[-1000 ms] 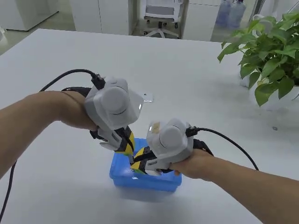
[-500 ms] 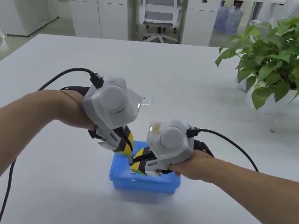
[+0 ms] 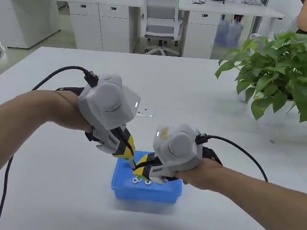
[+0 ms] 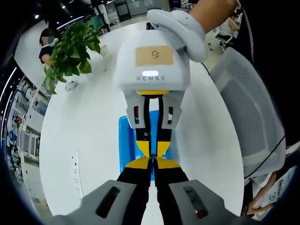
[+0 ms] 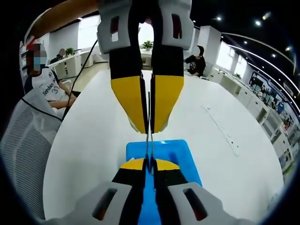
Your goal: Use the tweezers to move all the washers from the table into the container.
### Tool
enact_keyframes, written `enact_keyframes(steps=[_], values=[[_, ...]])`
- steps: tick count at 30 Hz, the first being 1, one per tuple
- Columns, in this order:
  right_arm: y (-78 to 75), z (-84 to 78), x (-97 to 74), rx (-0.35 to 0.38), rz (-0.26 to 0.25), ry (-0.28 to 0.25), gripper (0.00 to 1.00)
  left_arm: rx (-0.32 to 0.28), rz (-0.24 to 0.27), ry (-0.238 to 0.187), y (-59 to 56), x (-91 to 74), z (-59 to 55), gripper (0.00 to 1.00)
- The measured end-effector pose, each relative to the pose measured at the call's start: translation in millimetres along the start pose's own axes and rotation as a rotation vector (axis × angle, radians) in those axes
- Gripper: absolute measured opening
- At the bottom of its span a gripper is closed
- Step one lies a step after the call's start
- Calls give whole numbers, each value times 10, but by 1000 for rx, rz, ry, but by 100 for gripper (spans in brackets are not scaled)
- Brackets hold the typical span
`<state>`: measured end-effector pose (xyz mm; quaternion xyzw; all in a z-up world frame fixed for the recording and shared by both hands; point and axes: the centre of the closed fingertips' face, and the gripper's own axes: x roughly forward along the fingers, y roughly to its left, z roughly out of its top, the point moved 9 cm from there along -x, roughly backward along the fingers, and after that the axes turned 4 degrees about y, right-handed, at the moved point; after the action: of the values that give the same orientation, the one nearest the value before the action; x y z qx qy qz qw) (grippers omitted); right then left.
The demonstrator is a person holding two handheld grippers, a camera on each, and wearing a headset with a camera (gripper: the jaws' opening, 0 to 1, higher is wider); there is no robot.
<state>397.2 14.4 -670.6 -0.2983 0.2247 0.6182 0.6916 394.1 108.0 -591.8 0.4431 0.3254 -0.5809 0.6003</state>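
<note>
Lying on the floor of the rectangular blue plastic container (image 3: 144, 193), the small silvery metal ring washers (image 3: 147, 182) gleam against the blue. Three can be made out in the head view, in a row near the front wall; the grippers hide the rest of the floor. The container stands on the white table (image 3: 201, 96).

One pair of thin, straight metal tweezers (image 5: 149, 123) shows in the right gripper view as a narrow grey blade. It runs from between the other gripper's yellow pads down into that view's own jaws.

Two grippers meet nose to nose above the container. The grey-bodied left gripper (image 3: 125, 151), with black and yellow jaws, points steeply down from the upper left. The right gripper (image 3: 142, 169) lies lower, reaching in from the right, its tips just over the washers. Each pair of jaws is pressed together on the tweezers, with nothing but the blade between the pads.

One leafy green potted plant (image 3: 278, 72) stands at the table's far right.
</note>
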Motion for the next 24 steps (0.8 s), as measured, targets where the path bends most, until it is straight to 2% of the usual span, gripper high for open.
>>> enact_keyframes(steps=[6,11,16,21,24], values=[[79,29,-96,-22,-7,-3,6,7,3,-17,-81,-71,43,6],[155,37,-157,-33,-4,19,5,28,3,-16,-185,-74,87,6],[258,25,-209,-65,3,58,4,50,5,-21,-302,-23,93,6],[379,2,-216,-119,12,121,4,70,2,-12,-438,59,86,7],[429,-8,-220,-119,16,126,4,69,-1,-14,-480,84,69,7]])
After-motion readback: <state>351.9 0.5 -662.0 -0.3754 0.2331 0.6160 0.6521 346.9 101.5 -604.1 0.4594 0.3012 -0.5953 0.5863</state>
